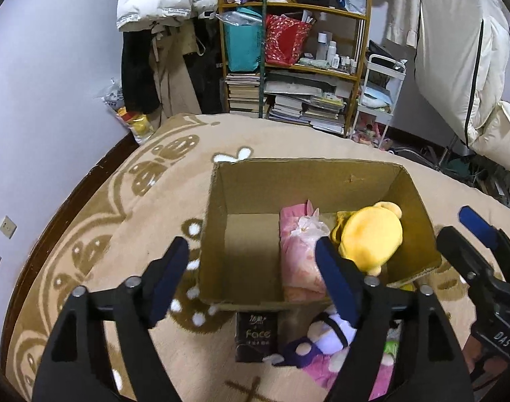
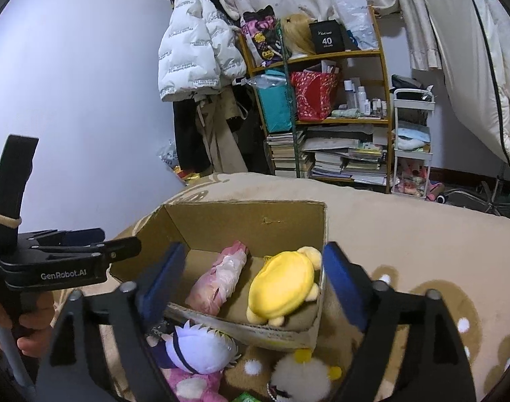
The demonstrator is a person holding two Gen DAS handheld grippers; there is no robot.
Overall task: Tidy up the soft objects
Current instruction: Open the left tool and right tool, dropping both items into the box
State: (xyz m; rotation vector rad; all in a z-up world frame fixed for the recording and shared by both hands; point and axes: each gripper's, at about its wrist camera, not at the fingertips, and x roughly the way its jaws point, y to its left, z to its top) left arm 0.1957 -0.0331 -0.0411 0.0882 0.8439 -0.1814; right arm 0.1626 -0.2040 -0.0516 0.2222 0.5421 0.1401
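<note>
The cardboard box (image 2: 221, 231) sits open-topped on the patterned carpet (image 2: 422, 234), serving as the collecting place for the soft things; two are already inside, a pink wrapped bundle (image 2: 218, 281) lying along the middle of the box floor and a yellow plush (image 2: 281, 289) just beside it against the box's right wall, so the left half of the floor remains free for more. The rest wait on the carpet outside the near wall: a white-haired doll (image 2: 201, 345) leaning at the box's near edge, a fluffy white toy (image 2: 302, 375) just beside it, and a black tissue pack (image 1: 256, 336) touching the near wall. The left gripper (image 1: 251, 281) hovers over the near edge with jaws wide and nothing between them; the right gripper (image 2: 251, 288) likewise hangs wide and empty above the near-right corner; both seem poised to choose the next item, probably the doll, since it lies closest beneath them.
</note>
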